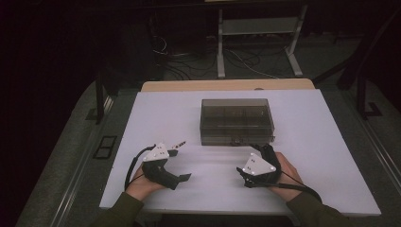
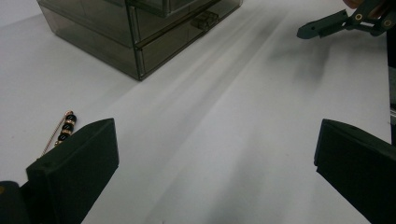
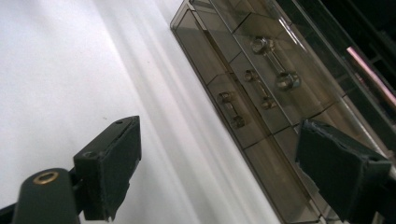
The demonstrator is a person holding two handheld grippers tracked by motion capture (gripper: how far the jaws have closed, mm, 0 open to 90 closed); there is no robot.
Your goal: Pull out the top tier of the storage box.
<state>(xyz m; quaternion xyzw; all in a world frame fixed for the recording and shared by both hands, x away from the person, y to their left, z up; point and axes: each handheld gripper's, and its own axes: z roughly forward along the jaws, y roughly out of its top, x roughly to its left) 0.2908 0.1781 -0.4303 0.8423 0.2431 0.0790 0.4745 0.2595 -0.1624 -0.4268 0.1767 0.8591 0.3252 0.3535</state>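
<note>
A smoky see-through box with a shut lid and inner compartments stands at the table's middle. Through its lid I see small metal pieces in the compartments. A gold pin with dark beads lies on the white tabletop, left of the box's front. My left gripper rests near the front edge, just below the pin. In the left gripper view it stands open and empty, with the pin beside its left jaw. My right gripper sits before the box's front right. It is open, facing the box, touching nothing.
The box's front wall has a small latch. The white table ends close behind both hands. A wooden edge runs along the far side, with a metal stand and cables on the floor beyond.
</note>
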